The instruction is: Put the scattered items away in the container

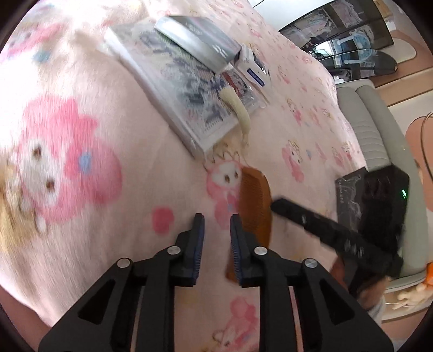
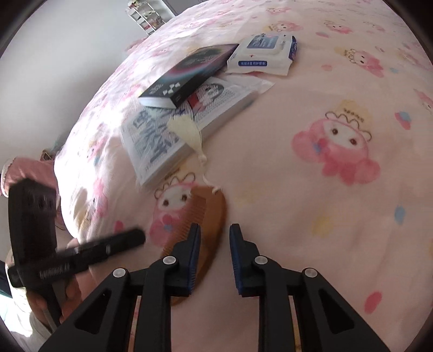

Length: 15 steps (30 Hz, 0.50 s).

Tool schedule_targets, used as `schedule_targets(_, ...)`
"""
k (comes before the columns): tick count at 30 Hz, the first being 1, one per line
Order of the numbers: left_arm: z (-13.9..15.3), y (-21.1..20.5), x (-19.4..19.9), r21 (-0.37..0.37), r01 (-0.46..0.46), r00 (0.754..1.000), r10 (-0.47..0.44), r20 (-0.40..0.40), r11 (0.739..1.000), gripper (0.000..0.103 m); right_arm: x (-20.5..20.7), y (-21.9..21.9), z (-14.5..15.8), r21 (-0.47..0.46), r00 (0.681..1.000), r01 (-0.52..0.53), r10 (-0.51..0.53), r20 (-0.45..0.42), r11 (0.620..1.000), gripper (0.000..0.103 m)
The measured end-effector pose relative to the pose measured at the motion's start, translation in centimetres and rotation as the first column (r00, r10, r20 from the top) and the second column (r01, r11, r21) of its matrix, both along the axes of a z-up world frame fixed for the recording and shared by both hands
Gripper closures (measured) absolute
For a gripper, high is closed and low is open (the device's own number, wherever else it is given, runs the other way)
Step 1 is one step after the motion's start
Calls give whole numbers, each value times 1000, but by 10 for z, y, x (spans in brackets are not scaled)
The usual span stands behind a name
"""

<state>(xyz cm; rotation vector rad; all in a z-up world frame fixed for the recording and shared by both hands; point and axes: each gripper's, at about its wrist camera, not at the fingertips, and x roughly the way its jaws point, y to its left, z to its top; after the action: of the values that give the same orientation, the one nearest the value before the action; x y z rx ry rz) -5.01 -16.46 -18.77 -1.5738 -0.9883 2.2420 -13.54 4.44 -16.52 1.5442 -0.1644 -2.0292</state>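
A brown wooden comb [image 1: 254,205] with a cream tassel [image 1: 239,109] lies on the pink cartoon blanket. In the right wrist view the comb [image 2: 205,216] is just left of my right gripper [image 2: 215,230], which is open and empty. My left gripper [image 1: 216,219] is open and empty, with the comb just to its right. A large white-and-blue book [image 2: 162,135], a dark book [image 2: 189,73] on top of it and a white wipes pack [image 2: 262,54] lie farther back. The right gripper [image 1: 311,219] shows in the left wrist view, and the left gripper [image 2: 81,251] in the right wrist view.
The blanket [image 2: 324,189] covers a bed. A grey padded seat [image 1: 373,140] and a dark box [image 1: 370,195] stand off the bed's right side. A white shelf [image 2: 146,13] stands far back by the wall.
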Motion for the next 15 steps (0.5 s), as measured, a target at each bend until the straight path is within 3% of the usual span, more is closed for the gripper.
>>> schedule_targets(7,-5,25,11,-9,61,998,-61,30,998,78,-25,-13,-17,-11,1000,-13,14,21,1000,82)
schedule_targets(10,-9,32,9,-29,63,997,-62,38,998,79,-32,-22,-22,-18,999,-37,37,31,999,85)
schedule_targets(15,-10,36,3,-34,58,998,-57,36,998,79,-21,-12,-7,-15,999,-36,36,-34,999,91)
